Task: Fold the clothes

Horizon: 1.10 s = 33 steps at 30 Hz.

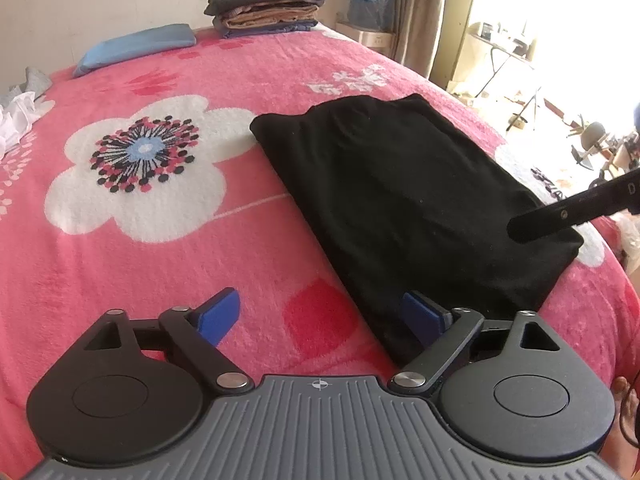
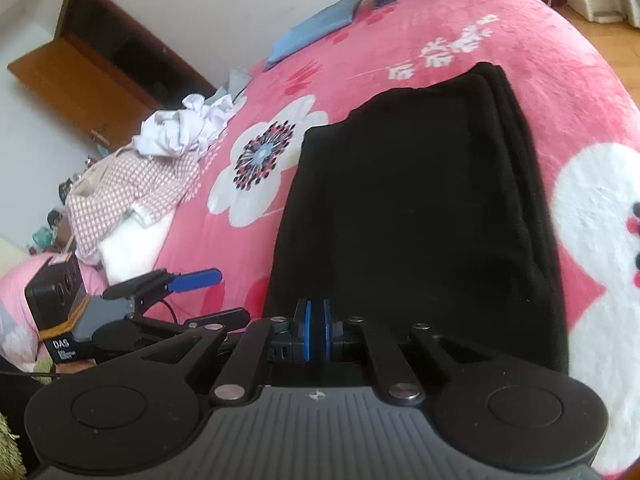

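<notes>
Left gripper (image 1: 320,316): nearest in left wrist view, jaws spread wide, nothing between the blue pads; right pad (image 1: 422,316) over near corner of the black garment, contact cannot be told.
Right gripper (image 2: 316,332): blue pads pressed together, nothing visibly pinched; hovers at near edge of black garment; in left wrist view its black finger reaches in from the right over the garment's right corner.
Black garment (image 1: 408,208): task item, folded into a rough rectangle, flat on the bedspread, right of the big white flower; layered fold edges show at far end in right wrist view.
Bedspread (image 1: 168,280): pink fleece, white flower prints, covers the bed.
Unfolded pile (image 2: 160,168): checked pink-white cloth plus crumpled white cloth, at left edge of bed, well apart from garment.
Blue folded item (image 1: 136,48): far side, lying flat near wall.
Folded stack (image 1: 266,10): far end of bed, dark piece on top, brown and blue below.
Wooden door (image 2: 80,76): beyond pile, open.
</notes>
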Each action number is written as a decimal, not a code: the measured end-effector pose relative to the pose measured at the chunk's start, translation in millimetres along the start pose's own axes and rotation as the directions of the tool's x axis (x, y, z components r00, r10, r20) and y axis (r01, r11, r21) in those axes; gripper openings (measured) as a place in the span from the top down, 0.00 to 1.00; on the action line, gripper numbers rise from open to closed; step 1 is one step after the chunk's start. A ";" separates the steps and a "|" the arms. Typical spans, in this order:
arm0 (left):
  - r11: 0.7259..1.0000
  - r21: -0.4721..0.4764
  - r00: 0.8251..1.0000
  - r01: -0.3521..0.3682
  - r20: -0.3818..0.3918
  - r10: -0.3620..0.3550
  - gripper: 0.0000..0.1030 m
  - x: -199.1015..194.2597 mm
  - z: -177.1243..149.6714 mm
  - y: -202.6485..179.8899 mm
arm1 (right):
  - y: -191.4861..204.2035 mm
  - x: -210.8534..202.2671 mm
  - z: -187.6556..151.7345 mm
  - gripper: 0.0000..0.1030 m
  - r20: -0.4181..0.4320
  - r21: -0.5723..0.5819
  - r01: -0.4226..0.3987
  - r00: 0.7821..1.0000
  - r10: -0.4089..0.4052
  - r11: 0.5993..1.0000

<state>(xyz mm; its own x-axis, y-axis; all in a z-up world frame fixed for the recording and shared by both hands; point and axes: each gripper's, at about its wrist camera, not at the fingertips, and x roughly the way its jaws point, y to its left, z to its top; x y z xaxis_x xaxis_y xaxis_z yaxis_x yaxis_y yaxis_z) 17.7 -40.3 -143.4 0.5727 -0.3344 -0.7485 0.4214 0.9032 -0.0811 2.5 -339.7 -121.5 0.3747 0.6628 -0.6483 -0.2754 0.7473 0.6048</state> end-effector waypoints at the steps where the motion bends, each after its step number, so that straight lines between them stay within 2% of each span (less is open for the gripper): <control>1: 1.000 -0.002 1.000 -0.005 0.005 0.005 0.05 -0.4 -0.1 -0.1 | 0.6 1.4 -0.1 0.93 -0.001 0.001 0.000 1.000 0.000 1.000; 6: 0.998 -0.002 0.998 -0.063 -0.016 0.062 0.01 4.7 2.0 -1.6 | 1.2 7.0 -0.5 0.93 0.015 0.007 0.014 1.000 -0.015 1.000; 12: 0.988 -0.065 0.986 -0.139 -0.099 0.132 0.00 11.8 10.5 4.9 | 4.7 10.2 1.1 0.93 0.018 -0.036 0.117 0.993 -0.117 0.992; 14: 0.984 -0.073 0.979 -0.165 -0.133 0.154 0.00 15.4 12.1 6.9 | 6.6 11.3 3.0 0.91 0.021 -0.053 0.146 0.989 -0.145 0.988; 16: 0.977 -0.080 0.968 -0.198 -0.172 0.183 0.00 19.5 13.4 8.9 | 9.5 12.8 5.1 0.83 0.025 -0.074 0.179 0.984 -0.178 0.981; 23: 0.949 -0.154 0.928 -0.275 -0.301 0.220 0.00 28.2 17.2 19.8 | 39.0 18.1 1.1 0.83 0.008 -0.247 0.142 0.989 -0.145 0.958; 28: 0.933 -0.161 0.911 -0.323 -0.320 0.260 0.00 28.3 16.3 20.5 | 58.2 31.3 -14.5 0.83 -0.068 -0.333 0.066 0.993 -0.094 0.941; 33: 0.929 -0.136 0.902 -0.344 -0.323 0.287 0.00 29.3 15.5 16.6 | 63.5 43.9 -27.6 0.83 -0.148 -0.328 0.008 0.987 -0.059 0.944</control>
<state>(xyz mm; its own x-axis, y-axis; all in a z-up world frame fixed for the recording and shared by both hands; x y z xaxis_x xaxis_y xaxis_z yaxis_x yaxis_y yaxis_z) 52.4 -39.2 -156.4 0.4103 0.0448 -0.9109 0.0988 0.9907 0.0932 -22.9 -261.8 -124.3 0.2551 0.6170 -0.7445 -0.5481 0.7266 0.4144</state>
